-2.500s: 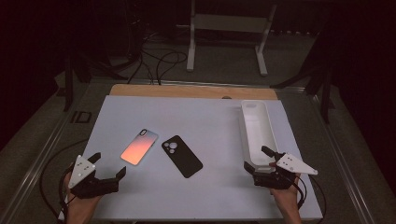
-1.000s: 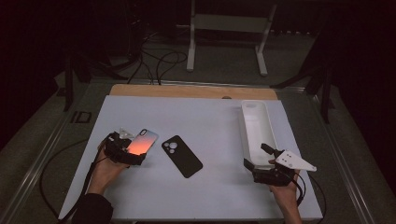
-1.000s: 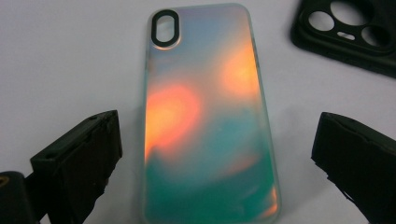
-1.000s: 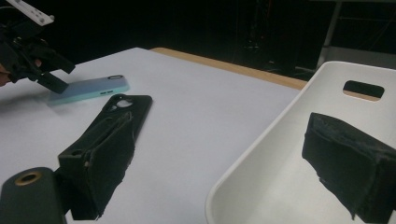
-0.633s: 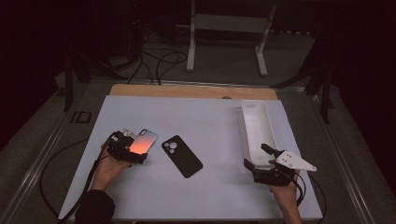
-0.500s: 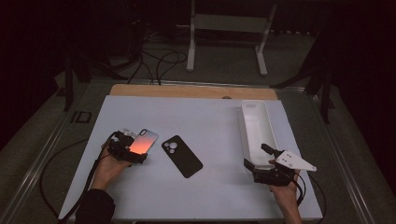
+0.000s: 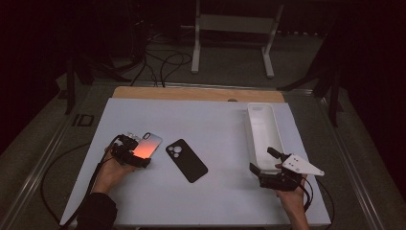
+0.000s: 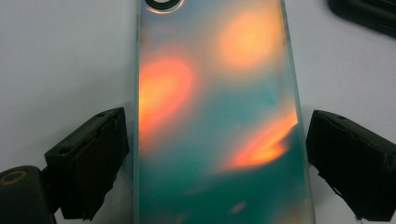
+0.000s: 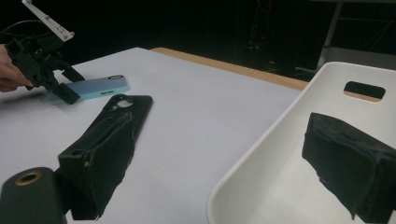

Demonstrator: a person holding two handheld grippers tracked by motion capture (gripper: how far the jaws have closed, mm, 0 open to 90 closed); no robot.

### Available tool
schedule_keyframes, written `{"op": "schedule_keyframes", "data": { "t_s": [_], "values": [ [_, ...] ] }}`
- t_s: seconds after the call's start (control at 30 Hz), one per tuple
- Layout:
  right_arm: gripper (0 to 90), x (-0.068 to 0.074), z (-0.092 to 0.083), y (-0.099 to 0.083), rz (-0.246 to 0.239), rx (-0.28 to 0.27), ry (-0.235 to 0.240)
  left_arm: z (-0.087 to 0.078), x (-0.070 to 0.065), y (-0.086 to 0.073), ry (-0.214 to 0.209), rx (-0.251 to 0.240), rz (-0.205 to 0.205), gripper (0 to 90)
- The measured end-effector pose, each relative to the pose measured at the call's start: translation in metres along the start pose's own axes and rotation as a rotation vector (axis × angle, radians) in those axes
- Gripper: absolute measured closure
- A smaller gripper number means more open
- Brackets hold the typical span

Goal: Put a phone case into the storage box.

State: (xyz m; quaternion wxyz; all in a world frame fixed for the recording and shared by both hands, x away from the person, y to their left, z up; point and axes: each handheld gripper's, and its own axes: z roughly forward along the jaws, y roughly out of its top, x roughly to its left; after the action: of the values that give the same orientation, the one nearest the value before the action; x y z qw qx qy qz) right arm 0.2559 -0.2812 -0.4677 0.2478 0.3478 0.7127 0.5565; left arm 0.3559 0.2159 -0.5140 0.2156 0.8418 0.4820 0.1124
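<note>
Left gripper point(image 7: 136, 154) sits at the near-left end of the iridescent phone case point(image 7: 147, 144), which lies flat on the white board point(image 7: 215, 120). In the left gripper view the case point(image 8: 217, 116) runs straight up the middle between the two black jaws. Jaws have just been closing in on it, from near full spread. A sliver of white board shows between the left pad and the case's left edge, and a thin gap at the right pad too, so the pads are not pressing on it; the gap on the right is narrow and the picture soft, so a light touch there can't be ruled out. Calling it wide, straddling the case, not clamped.

The case's camera cutout is at its far end, away from the gripper. The black phone case point(image 7: 186, 160) lies just to the right of the iridescent one, apart from it, also flat, camera hole at its far-left end.

Right gripper point(image 7: 268, 166) is well to the right of the iridescent case, at the near end of the white tray point(image 7: 275, 139). In the right gripper view its jaws stand wide apart with nothing between them: one over the board, the other over the tray point(image 9: 280, 154) interior. From there the left gripper point(image 9: 58, 86) is seen on the far case point(image 9: 95, 87).
</note>
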Motion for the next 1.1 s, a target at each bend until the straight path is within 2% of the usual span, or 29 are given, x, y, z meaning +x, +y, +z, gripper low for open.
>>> {"op": "schedule_keyframes", "data": {
  "t_s": [0.13,0.17,0.53,0.7,0.8,1.1],
  "values": [
    [9.0,0.000,0.000,0.000,0.000,-0.003,0.000,-0.002,-0.001,0.000,0.002,-0.010,0.010,10.1],
    [9.0,0.000,0.000,0.000,0.000,-0.003,0.000,-0.002,-0.001,0.000,0.002,-0.010,0.010,15.0],
    [9.1,-0.001,-0.001,0.002,0.001,-0.002,-0.004,-0.004,-0.003,-0.001,0.007,-0.029,0.001,16.8],
    [9.1,-0.002,-0.002,0.002,0.003,0.000,-0.006,-0.009,-0.006,0.000,0.005,-0.089,-0.018,16.9],
    [9.1,-0.001,-0.002,0.003,0.003,0.003,-0.006,-0.012,-0.006,0.000,0.003,-0.098,-0.019,16.9],
    [9.0,0.001,0.000,0.006,0.006,0.022,0.000,-0.037,-0.017,-0.001,0.001,-0.202,-0.011,16.8]
  ]
}}
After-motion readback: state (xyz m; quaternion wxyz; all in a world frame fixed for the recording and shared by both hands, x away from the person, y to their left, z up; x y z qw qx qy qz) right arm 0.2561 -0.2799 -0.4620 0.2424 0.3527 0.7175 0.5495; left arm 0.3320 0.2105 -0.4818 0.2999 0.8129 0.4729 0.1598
